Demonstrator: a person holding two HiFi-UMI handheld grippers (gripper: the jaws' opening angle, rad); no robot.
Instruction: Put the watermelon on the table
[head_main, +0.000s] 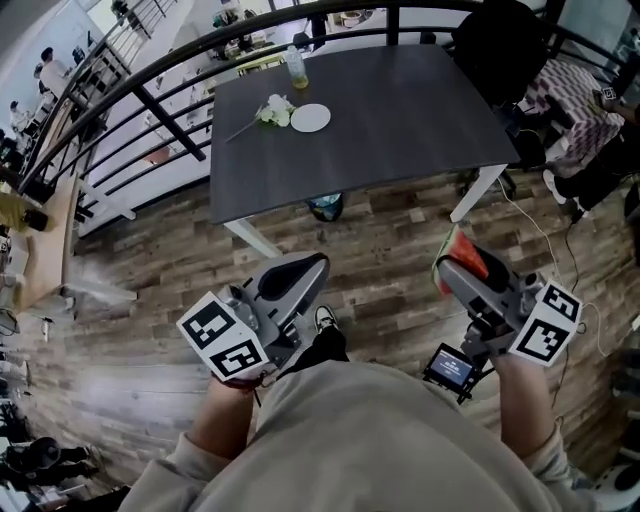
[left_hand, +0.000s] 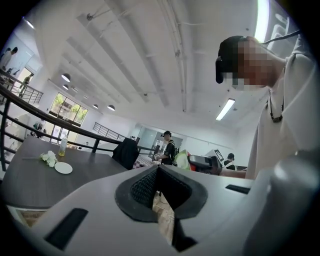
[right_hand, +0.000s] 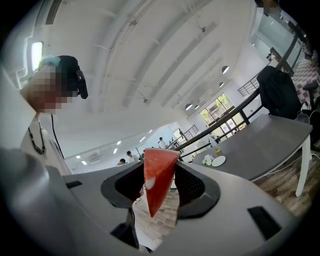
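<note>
Watermelon, rear seemingly jaw-hidden

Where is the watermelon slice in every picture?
Head view: lower right, the watermelon slice is held by the right gripper.
Left gripper view: right of centre, small, green rind showing.
Right gripper view: centre, large.
Shared landmark: the white plate on the dark table.

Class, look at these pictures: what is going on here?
A person holds a claw in each hand. The right claw grips a red, green-rinded watermelon wedge; the left claw is shut and empty. The dark grey rectangular table stands ahead, bearing a small round white plate, and the wedge is not on it yet.
</note>
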